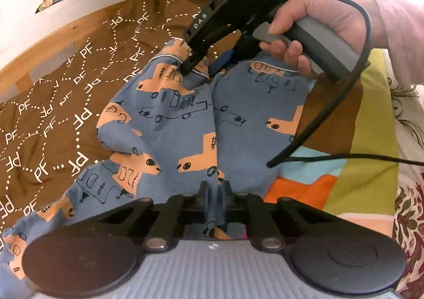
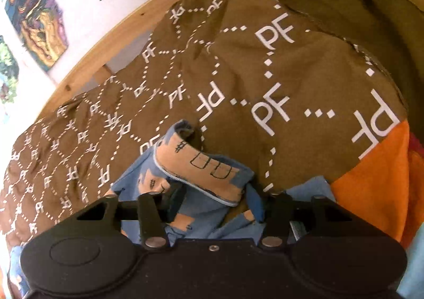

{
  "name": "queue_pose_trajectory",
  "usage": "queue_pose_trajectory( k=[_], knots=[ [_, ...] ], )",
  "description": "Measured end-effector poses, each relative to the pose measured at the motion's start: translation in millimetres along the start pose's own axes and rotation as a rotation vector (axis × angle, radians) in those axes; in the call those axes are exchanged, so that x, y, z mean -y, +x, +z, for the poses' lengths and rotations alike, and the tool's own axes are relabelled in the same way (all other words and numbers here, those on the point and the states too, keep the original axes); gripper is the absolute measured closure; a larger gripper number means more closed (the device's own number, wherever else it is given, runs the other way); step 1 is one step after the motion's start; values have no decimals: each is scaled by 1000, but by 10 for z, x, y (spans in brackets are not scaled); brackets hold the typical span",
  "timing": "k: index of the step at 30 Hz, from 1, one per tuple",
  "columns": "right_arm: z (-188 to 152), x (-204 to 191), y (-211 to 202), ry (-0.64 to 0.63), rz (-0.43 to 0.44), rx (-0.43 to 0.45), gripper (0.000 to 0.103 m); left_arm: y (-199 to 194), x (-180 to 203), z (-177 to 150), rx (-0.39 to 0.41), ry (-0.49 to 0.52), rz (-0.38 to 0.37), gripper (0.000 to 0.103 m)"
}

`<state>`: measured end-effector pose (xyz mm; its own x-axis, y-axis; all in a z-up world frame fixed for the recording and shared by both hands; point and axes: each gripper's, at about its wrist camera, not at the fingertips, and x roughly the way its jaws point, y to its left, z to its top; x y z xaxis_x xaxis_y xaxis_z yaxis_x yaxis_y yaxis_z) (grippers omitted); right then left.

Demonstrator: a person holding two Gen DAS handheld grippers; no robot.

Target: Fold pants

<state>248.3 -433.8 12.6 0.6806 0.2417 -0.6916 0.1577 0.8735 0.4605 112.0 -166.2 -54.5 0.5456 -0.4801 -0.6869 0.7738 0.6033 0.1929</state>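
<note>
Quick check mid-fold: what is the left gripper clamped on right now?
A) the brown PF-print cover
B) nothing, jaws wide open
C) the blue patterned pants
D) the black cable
C: in the left wrist view the left gripper has its fingers closed together with a fold of the blue patterned pants pinched between them.

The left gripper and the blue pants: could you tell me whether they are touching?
Touching. The left wrist view shows the left gripper with its jaws closed on a pinched fold of the pants.
</note>
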Motion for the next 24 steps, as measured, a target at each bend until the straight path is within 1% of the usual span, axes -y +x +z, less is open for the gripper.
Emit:
queue_pose_trajectory(
  k=[1, 2, 3, 4, 6, 9, 12, 14, 16, 19, 22, 24],
  knots=[
    [8, 12, 6, 15, -5, 4, 79, 3, -8, 0, 0, -8, -2, 96],
    [12, 31, 8, 29, -8, 10, 85, 4, -20, 0, 1, -19, -4, 96],
    [20, 64, -4, 44, -6, 16, 93, 3, -29, -4, 2, -28, -6, 97],
    [22, 90, -28, 60, 4, 27, 95, -1, -39, -3, 4, -39, -7, 98],
    [12, 97, -132, 46, 11, 63, 97, -25, -43, -2, 15, -51, -3, 100],
    [4, 20, -351, -20, 12, 125, 98, -66, -30, 5, 33, -54, 5, 101],
    [-35, -20, -707, -56, 17, 186, 99, -138, -11, 18, 57, -60, -6, 102],
    [-103, -54, -970, -86, 2, 234, 99, -204, -2, 26, 74, -57, -20, 102],
    [-217, -40, -1216, -101, -38, 269, 99, -245, 24, 22, 80, -47, -37, 102],
    [-429, 79, -1377, -82, -105, 271, 99, -216, 96, 2, 62, -18, -52, 102],
    [-645, 232, -1308, -62, -190, 233, 99, -138, 169, -43, 34, 4, -63, 102],
    [-741, 309, -1245, -37, -217, 221, 99, -98, 194, -61, 24, 14, -60, 102]
  ],
)
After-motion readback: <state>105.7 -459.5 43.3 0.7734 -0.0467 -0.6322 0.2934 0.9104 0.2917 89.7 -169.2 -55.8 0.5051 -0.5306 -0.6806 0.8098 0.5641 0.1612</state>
